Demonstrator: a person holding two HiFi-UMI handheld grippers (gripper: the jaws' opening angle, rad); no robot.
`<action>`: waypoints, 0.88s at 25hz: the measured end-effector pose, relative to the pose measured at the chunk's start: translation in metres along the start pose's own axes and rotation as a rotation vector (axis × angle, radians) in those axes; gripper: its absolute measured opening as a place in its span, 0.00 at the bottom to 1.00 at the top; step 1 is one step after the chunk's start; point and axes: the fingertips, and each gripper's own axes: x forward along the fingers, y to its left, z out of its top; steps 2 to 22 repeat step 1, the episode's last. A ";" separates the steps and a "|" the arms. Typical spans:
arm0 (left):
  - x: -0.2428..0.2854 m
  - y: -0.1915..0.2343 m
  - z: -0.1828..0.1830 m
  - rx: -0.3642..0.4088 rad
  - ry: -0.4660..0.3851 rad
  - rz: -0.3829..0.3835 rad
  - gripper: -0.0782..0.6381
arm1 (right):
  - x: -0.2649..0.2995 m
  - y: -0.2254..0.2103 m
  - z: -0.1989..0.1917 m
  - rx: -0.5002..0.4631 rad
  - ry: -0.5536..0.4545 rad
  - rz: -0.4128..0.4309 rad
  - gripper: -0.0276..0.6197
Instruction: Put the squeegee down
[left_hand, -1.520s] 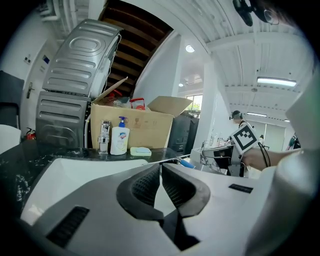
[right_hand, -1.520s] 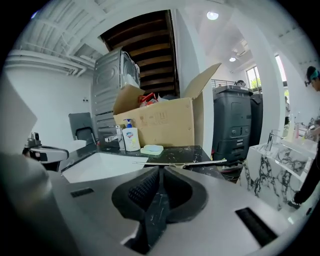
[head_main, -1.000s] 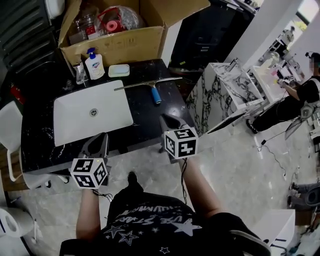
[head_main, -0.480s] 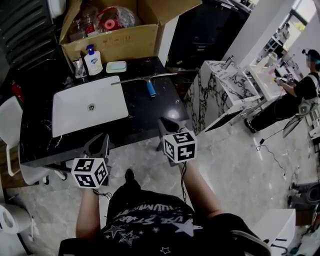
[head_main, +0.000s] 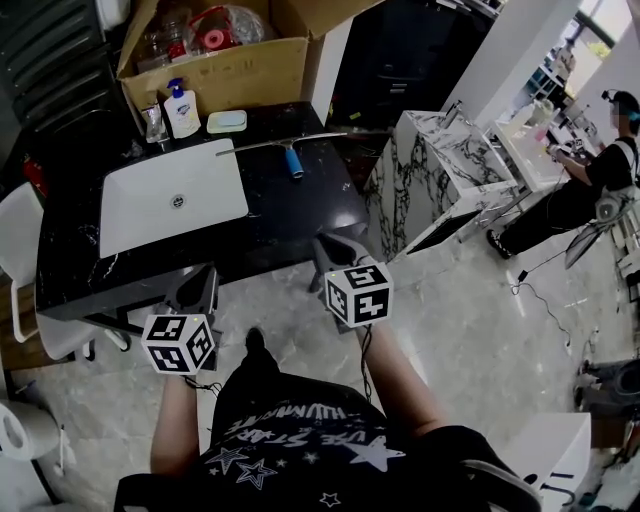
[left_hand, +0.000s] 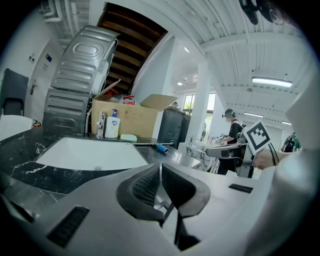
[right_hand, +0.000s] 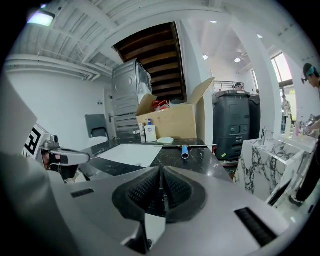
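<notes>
Glossy black marble counter (head_main: 290, 215); matt cardboard box (head_main: 215, 75).

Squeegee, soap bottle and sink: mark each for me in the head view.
squeegee (head_main: 293, 166), head view, on its blue handle.
soap bottle (head_main: 183, 114), head view, on its body.
sink (head_main: 140, 216), head view, on bare basin floor.

Black counter (head_main: 300, 215), centre of the head view: right half and near edge bare, open to approach from the pale floor (head_main: 470, 330) below. White basin (head_main: 170, 205), left half: sunken, nothing in it. Squeegee (head_main: 285, 150): lies across the far right part. Soap bottle (head_main: 182, 110), soap dish (head_main: 227, 121) and cardboard box (head_main: 215, 70): crowd the far edge (upper left of the frame). Marble vanity (head_main: 440, 180): closes the right side; white chair (head_main: 15, 250), the left
</notes>
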 end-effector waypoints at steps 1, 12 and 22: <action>-0.001 -0.002 -0.001 -0.001 0.000 0.000 0.15 | -0.003 0.000 -0.002 0.000 -0.001 0.000 0.13; -0.001 -0.002 -0.001 -0.001 0.000 0.000 0.15 | -0.003 0.000 -0.002 0.000 -0.001 0.000 0.13; -0.001 -0.002 -0.001 -0.001 0.000 0.000 0.15 | -0.003 0.000 -0.002 0.000 -0.001 0.000 0.13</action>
